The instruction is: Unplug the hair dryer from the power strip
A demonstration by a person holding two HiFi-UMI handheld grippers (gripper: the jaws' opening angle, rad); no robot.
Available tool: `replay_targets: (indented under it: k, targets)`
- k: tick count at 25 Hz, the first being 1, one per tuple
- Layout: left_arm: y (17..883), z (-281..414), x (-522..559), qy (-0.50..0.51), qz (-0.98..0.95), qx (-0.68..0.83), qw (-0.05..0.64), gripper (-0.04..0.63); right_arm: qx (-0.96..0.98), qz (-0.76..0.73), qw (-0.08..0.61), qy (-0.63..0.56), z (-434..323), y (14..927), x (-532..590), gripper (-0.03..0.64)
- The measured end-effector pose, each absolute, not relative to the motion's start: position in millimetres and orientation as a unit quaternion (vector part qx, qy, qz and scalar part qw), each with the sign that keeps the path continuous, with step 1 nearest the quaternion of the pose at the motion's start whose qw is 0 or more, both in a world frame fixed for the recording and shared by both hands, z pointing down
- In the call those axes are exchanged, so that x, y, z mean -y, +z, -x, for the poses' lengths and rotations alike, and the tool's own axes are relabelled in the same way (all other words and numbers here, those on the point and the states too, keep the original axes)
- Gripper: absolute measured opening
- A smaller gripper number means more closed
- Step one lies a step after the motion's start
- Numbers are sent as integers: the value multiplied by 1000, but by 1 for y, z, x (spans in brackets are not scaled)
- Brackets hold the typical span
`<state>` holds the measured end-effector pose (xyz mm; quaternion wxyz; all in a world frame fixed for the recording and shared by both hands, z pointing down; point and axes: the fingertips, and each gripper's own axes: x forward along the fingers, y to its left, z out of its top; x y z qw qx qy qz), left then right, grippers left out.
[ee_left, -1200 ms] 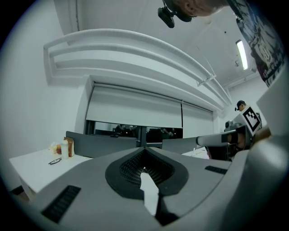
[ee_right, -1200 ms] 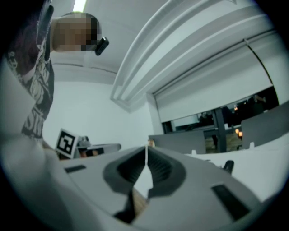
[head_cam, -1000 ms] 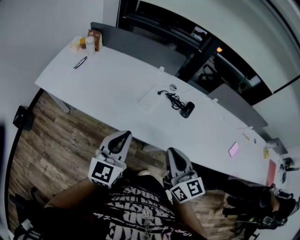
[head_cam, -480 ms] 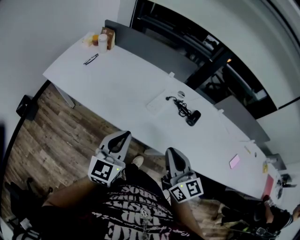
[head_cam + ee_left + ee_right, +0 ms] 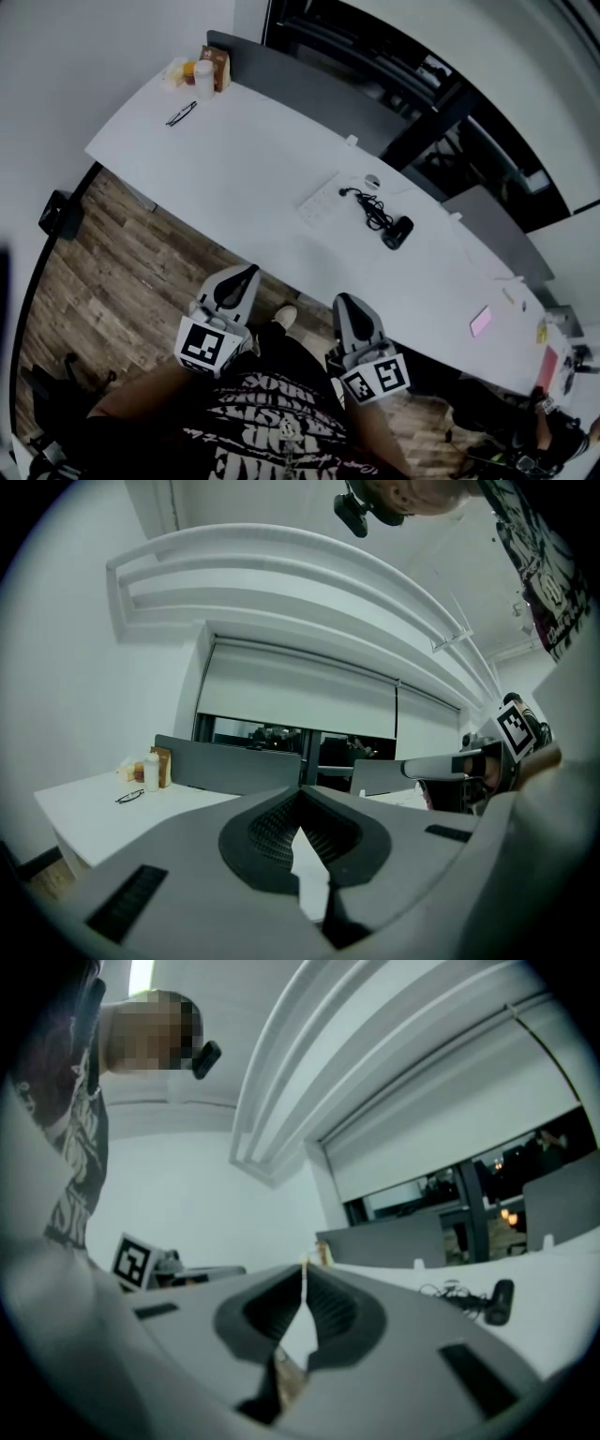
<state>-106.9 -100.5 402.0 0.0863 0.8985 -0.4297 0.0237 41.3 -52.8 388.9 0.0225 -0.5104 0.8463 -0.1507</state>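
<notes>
The small black hair dryer (image 5: 398, 232) lies on the long white surface (image 5: 234, 159) just right of the flat white power strip (image 5: 322, 195), with its tangled black cord (image 5: 373, 210) between them. Well short of the strip, the left claw (image 5: 246, 270) and right claw (image 5: 343, 302) are each pressed together, holding nothing.

Long white table (image 5: 253, 178) runs near-left to far-right over wood-plank floor (image 5: 112, 281). Grey divider panels (image 5: 291, 80) along its far edge. Dark windows (image 5: 375, 56) behind, w/ white roller blind (image 5: 300, 691) part-lowered. Plain white wall (image 5: 84, 56) at left. Ceiling (image 5: 281, 583) has curved white bands.
</notes>
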Motion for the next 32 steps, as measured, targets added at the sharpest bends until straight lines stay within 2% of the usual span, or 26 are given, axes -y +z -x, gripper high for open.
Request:
replay_targets:
  k: [5, 19, 32]
  targets:
    - [408, 90, 115, 30, -902, 418, 100, 26, -841, 518, 24, -156, -53, 393, 65, 35]
    - [406, 47, 175, 61, -912, 400, 64, 26, -828, 541, 54, -139, -111, 388, 125, 35]
    - [386, 12, 240, 71, -890, 447, 52, 26, -857, 488, 75, -146, -146, 387, 200, 35]
